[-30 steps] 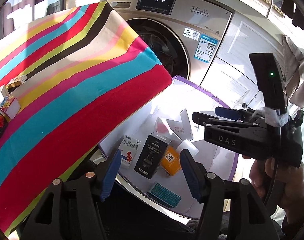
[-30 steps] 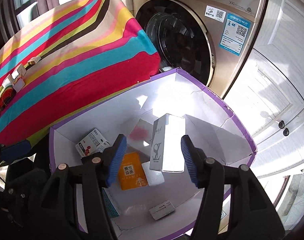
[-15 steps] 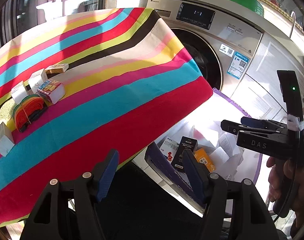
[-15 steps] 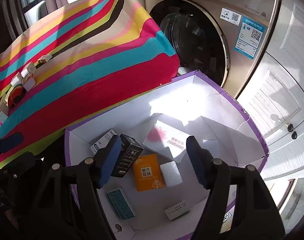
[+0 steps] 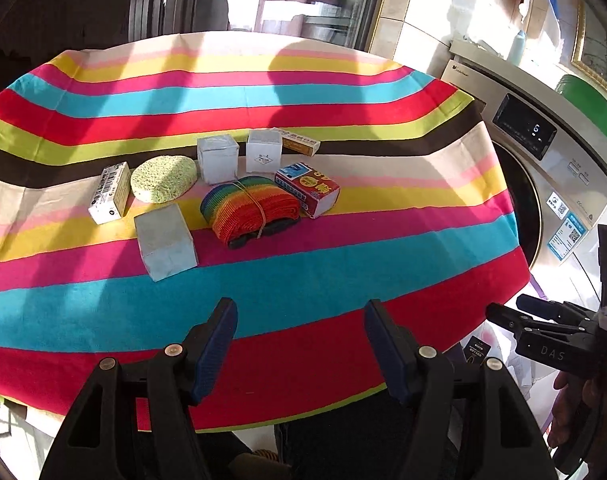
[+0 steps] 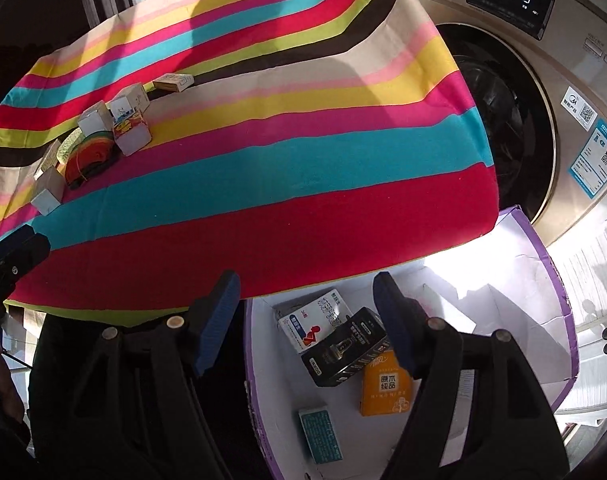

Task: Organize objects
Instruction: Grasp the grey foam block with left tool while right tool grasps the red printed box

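On the striped tablecloth (image 5: 303,272) lie a rainbow strap roll (image 5: 247,208), a green sponge (image 5: 163,178), a red-and-blue box (image 5: 307,190) and several white boxes, the nearest (image 5: 165,246) just ahead. My left gripper (image 5: 299,340) hovers open and empty over the cloth's near edge. My right gripper (image 6: 303,312) is open and empty above the purple-rimmed carton (image 6: 559,292) on the floor. In the carton lie a white-and-blue box (image 6: 315,318), a black box (image 6: 345,350), an orange box (image 6: 385,384) and a teal box (image 6: 319,430).
A washing machine (image 6: 503,120) stands right behind the table and the carton. White cabinet doors (image 6: 599,300) are to its right. The table's overhanging cloth edge (image 6: 343,264) covers part of the carton. A hand holds the right gripper (image 5: 543,332) beside the table.
The tall white box that stood between my right jaws is gone from them and they stand wider. My left gripper swung from over the carton to over the table top.
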{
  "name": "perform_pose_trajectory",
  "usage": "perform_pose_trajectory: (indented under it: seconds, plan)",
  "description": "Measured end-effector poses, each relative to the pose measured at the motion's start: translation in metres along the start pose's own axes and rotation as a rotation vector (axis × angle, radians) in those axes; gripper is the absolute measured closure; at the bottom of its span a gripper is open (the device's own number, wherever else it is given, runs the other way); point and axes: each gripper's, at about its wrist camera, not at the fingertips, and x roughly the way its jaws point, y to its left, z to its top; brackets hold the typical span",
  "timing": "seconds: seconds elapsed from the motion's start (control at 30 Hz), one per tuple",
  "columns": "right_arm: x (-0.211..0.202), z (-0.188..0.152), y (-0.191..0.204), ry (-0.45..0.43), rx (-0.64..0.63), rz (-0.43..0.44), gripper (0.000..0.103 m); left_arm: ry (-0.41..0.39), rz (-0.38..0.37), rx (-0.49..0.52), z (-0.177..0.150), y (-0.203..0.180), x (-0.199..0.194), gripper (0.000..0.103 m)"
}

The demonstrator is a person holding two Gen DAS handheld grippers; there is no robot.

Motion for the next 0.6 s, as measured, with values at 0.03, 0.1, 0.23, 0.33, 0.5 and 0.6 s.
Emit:
perform_pose_trajectory:
  seconds: [0.03,0.1,0.23,0.33,0.5,0.6]
  plan:
    - [0.002,0.004,0.006,0.003,-0.011,0.011,0.031,-0.008,0.016,-0.029,0.003,0.010,0.000,0.036]
    - [0.006,0.010,0.018,0.010,-0.035,0.032,0.031,-0.022,0.048,-0.087,0.010,0.028,0.000,0.036]
    - [0.016,0.021,0.041,0.023,-0.072,0.064,0.031,-0.008,0.082,-0.169,0.020,0.057,0.010,0.036]
    - [0.022,0.032,0.052,0.026,-0.072,0.088,0.031,0.012,0.096,-0.200,0.024,0.068,0.019,0.036]
    - [0.031,0.050,0.072,0.025,-0.103,0.097,0.031,0.045,0.118,-0.229,0.033,0.078,0.036,0.036]
    - [0.037,0.061,0.081,0.032,-0.111,0.113,0.031,0.068,0.127,-0.242,0.037,0.084,0.046,0.036]
